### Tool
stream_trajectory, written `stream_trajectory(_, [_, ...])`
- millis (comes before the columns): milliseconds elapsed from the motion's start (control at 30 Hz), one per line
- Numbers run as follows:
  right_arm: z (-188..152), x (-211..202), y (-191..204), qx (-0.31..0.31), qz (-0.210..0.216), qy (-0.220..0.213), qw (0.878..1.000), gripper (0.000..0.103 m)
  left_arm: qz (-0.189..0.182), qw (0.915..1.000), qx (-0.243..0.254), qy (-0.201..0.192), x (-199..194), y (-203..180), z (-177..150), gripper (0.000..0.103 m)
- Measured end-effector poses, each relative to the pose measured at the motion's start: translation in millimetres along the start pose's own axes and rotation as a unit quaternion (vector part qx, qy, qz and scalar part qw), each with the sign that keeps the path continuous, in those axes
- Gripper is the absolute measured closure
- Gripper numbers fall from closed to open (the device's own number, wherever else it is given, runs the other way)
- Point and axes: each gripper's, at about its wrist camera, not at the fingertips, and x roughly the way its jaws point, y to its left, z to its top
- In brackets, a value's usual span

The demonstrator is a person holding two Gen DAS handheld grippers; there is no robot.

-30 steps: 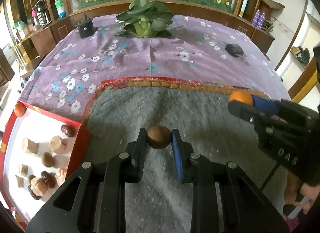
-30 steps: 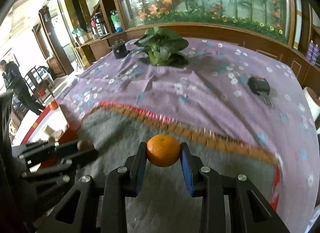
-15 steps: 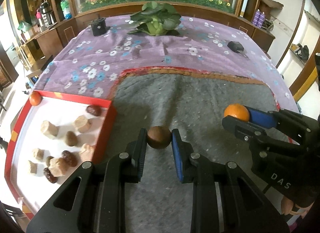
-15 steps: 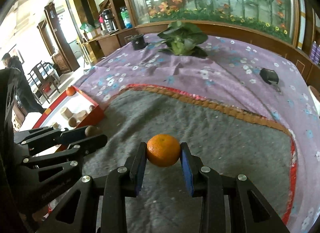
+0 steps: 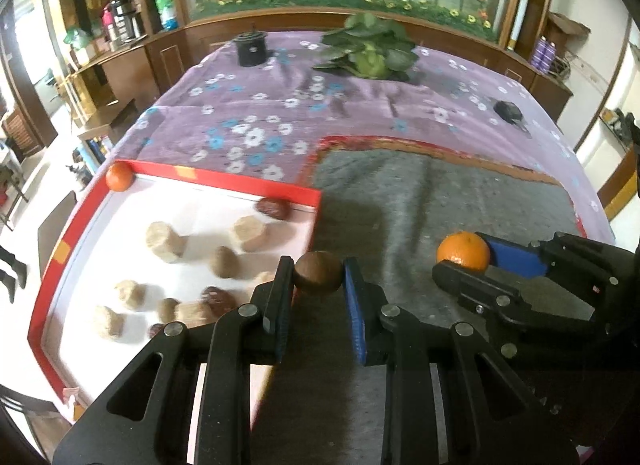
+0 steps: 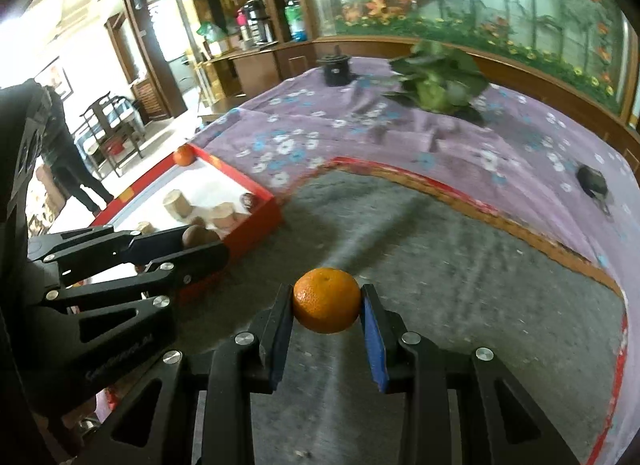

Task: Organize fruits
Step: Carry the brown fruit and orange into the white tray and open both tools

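Left gripper (image 5: 319,275) was clamped on a brown fruit (image 5: 318,272), right gripper (image 6: 327,301) on an orange (image 6: 327,300), both likely headed for the red tray (image 5: 224,177) at frame left.

- No words or numbers could be read clearly anywhere.
- The left gripper (image 6: 204,245) had a line of small raised letters on its side, seen from the right wrist. They were too blurry to read.
- The bottles (image 5: 166,11) on the far shelf had labels, but these were too small to read.
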Motion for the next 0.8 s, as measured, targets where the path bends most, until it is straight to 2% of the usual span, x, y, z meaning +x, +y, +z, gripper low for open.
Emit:
stream_trajectory(533, [28.1,23.0,61.1,-0.061,0.039,0.009,0.997,0.071,0.04,0.9971,-0.065,-0.001,-2.6,77.2,2.7,0.079])
stream_trajectory(800, [30.8,42.8,103.8,-0.111,0.073,0.031,0.991,0.071,0.055,0.9931,-0.103,0.009,8.6,107.8,6.1,0.079])
